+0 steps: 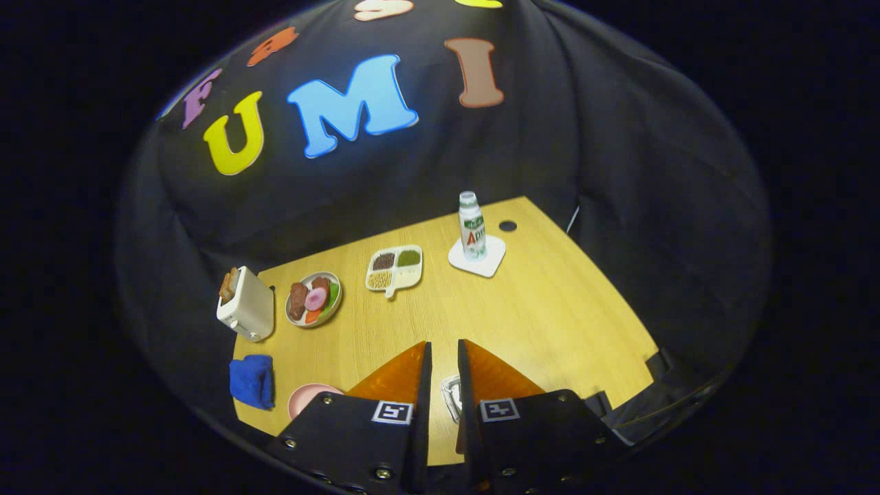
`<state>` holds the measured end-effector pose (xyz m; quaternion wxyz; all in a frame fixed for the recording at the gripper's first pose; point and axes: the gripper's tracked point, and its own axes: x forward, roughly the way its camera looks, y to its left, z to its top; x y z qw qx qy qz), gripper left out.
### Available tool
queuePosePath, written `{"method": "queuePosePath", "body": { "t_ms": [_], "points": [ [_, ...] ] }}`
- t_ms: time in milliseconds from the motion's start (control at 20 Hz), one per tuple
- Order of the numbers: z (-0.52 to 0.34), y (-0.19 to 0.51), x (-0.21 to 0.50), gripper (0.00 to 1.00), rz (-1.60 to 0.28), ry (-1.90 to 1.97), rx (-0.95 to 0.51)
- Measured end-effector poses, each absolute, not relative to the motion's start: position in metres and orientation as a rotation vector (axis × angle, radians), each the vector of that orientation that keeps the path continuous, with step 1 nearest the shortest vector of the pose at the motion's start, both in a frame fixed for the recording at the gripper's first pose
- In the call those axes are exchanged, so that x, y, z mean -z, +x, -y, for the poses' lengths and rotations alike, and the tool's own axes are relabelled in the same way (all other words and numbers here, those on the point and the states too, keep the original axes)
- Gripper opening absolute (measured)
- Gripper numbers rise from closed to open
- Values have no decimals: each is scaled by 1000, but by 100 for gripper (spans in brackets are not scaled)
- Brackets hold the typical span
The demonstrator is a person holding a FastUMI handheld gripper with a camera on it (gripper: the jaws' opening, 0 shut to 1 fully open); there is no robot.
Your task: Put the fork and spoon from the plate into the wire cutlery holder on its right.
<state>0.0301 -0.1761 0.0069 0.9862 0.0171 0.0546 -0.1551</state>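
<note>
My gripper (444, 344) hangs high above the near part of the wooden table (550, 309). Its fingers stand almost together with only a narrow slit between them, and I see nothing held in that slit. A small part of the wire cutlery holder (450, 397) shows through the slit, below and between the fingers. The pink plate (306, 397) lies just left of the left finger, which partly covers it. What lies on the plate is hidden.
A blue cloth (251, 380) lies left of the plate. Beyond it stand a white toaster (246, 306), a plate of food (313, 298) and a divided tray of grains (394, 269). A bottle (471, 227) stands on a white coaster (477, 257) at the far side.
</note>
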Motion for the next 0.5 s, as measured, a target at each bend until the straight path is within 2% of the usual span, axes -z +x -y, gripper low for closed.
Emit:
{"method": "queuePosePath", "body": {
  "t_ms": [300, 500],
  "points": [
    [128, 1, -93, 21, 315, -90, 386],
    [103, -23, -131, 21, 509, -159, 407]
  ]
}}
